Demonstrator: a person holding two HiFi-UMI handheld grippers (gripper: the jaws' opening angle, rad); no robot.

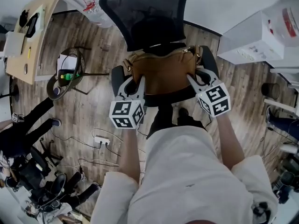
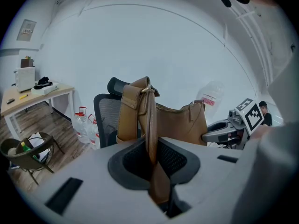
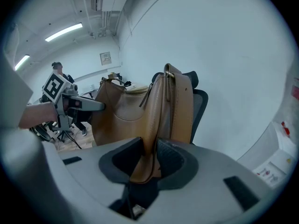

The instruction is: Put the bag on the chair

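Note:
A tan leather bag (image 1: 163, 71) hangs over the seat of a black mesh office chair (image 1: 149, 8); whether it touches the seat I cannot tell. My left gripper (image 1: 136, 82) is shut on the bag's left end, a tan strap (image 2: 151, 125) pinched between its pads. At the bag's right end my right gripper (image 1: 194, 80) is shut on it too, with a fold of leather (image 3: 152, 139) between its pads. From the left gripper view the bag (image 2: 180, 122) shows in front of the chair back (image 2: 105, 118), with the right gripper (image 2: 233, 127) beyond it.
A small round chair (image 1: 67, 73) with a green bottle stands on the wooden floor to the left, by a wooden desk (image 1: 32, 36). Water jugs (image 1: 93, 8) sit beside the office chair. White boxes (image 1: 254, 36) lie at right. Cables and a power strip (image 1: 100, 141) lie on the floor.

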